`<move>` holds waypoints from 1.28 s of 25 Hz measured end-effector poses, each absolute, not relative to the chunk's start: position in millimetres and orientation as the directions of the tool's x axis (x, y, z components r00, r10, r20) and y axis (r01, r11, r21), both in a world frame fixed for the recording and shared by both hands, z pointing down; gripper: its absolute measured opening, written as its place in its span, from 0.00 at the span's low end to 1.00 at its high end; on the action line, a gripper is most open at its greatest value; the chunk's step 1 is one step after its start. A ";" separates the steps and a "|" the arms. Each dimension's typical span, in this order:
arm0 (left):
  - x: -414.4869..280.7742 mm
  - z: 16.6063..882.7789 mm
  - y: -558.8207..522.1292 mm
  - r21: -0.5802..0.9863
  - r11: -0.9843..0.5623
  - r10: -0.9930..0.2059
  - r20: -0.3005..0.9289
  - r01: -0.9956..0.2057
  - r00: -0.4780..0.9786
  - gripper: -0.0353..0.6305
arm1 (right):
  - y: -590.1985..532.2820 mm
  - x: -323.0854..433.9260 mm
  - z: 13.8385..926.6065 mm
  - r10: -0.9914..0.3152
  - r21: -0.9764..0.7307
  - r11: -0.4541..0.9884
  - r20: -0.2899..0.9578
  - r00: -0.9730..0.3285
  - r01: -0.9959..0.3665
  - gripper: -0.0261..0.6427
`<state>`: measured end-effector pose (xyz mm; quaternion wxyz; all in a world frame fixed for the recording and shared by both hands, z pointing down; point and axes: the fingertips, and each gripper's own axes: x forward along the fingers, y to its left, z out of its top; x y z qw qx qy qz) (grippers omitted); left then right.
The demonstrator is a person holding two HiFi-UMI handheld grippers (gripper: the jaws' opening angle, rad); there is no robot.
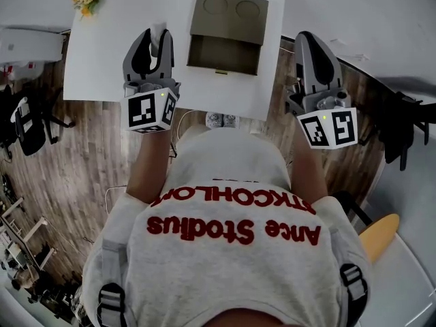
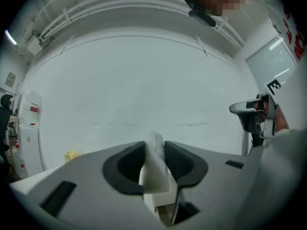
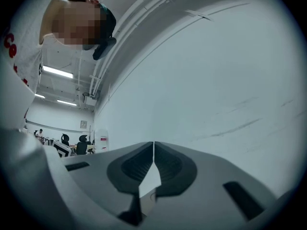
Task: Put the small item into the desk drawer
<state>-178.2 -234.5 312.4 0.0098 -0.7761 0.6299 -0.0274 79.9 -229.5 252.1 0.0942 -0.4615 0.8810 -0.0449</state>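
Working over the white counter [image 1: 102, 67], facing the olive drawer unit [image 1: 228, 9] with its drawer [image 1: 223, 54] pulled open. Holding the right gripper [image 1: 310, 41] closed on nothing off the counter's right edge, and the left gripper [image 1: 155, 34] clamped on the small white item [image 2: 154, 159], raised just left of the drawer, not yet inside. Likely needing a sideways carry over the opening, then lowering between the walls before parting the jaws, avoiding a high drop of so light-looking a piece.

Office, black swivel chairs [image 1: 24, 125], white desk [image 1: 102, 67], wood-plank floor [image 1: 85, 152], strip lights [image 3: 57, 71]
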 end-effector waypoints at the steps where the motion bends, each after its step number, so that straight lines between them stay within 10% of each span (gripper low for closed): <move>1: -173.1 317.5 -236.9 -0.047 -0.220 -0.975 0.040 -0.974 0.219 0.25 | -228.5 81.5 255.7 -0.825 -0.171 0.565 -0.117 -0.553 -0.807 0.05; 32: -40.9 533.3 -261.0 -0.023 -0.589 -0.686 0.544 -0.808 0.484 0.25 | -226.0 118.2 343.3 -0.848 -0.303 0.492 0.045 -0.527 -0.816 0.05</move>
